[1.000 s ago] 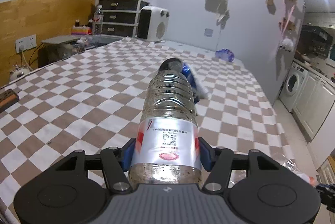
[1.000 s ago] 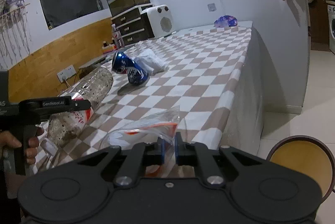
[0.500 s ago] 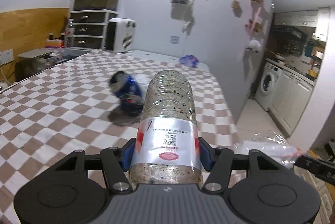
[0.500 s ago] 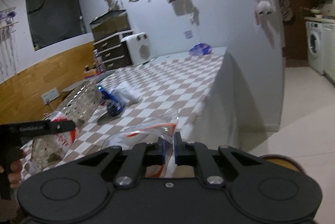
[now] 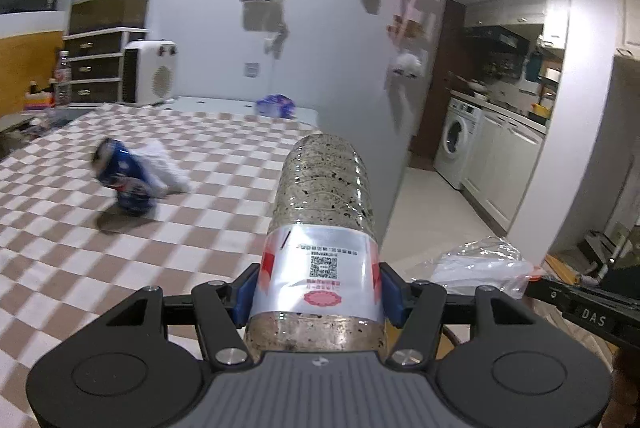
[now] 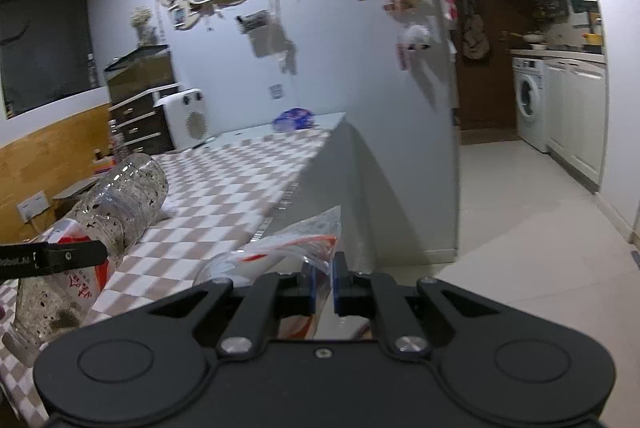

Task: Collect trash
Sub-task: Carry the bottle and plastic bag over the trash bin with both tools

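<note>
Speckled bottle (image 5: pixel 322 228) clamped lengthwise within left gripper (image 5: pixel 320 286)

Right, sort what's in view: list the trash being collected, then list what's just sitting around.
Trash:
- plastic bottle, clamped in the left gripper
- clear plastic bag, pinched in the right gripper
- crushed blue can on the checkered table
- white wad beside it

Lying about:
- white heater
- drawer unit
- washing machine

Speckled plastic bottle (image 5: pixel 323 228) clamped in the left gripper (image 5: pixel 318 292)

The labelled part is pressed between blue pads (image 5: pixel 245 288). A blue can (image 5: pixel 122 180) is seen lying on the checked tablecloth (image 5: pixel 220 188); a clear bag (image 5: pixel 480 264) is seen at right.
</note>
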A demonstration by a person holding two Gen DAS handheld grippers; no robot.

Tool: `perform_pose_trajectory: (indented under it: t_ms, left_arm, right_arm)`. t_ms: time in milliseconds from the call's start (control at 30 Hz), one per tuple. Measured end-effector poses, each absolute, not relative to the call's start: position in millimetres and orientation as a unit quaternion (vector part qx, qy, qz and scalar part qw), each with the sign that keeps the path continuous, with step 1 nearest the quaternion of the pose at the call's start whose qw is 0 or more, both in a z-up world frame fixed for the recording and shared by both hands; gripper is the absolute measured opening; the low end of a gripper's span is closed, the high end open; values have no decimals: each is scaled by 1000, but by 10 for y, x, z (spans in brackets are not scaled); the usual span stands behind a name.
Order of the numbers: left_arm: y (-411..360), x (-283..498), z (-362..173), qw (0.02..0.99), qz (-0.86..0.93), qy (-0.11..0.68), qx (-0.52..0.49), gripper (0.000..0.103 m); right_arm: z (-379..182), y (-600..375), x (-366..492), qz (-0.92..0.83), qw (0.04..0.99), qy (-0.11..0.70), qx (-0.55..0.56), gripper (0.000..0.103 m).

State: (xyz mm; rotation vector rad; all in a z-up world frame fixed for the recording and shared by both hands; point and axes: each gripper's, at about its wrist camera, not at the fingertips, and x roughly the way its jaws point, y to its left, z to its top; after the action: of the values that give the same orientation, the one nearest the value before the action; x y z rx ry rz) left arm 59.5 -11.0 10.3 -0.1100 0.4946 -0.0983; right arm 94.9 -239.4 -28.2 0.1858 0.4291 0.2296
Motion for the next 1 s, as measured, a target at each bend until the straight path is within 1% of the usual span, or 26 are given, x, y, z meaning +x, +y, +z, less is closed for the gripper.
perform_pose_trajectory:
  t_ms: [367,567,800,1000]
  left_arm:
    - [-931,765,-200,958,-79,273,-32,61]
    - [-1317,1002,-440,947,-92,305,-26,61]
    - [-1686,1339,-818,935,-102,339,-31,61]
    - [-1773,1721,-1224,920,-98,376,-47,61]
  right_arm:
    - [-429,-3043,855,54,973,209,86,8]
    - [-551,-3373,911,27,972,215,86,8]
    - [-790,-3633,1060,-3,968,239,75,8]
    - [-1017,-3694,1270,-21,964,258,55,8]
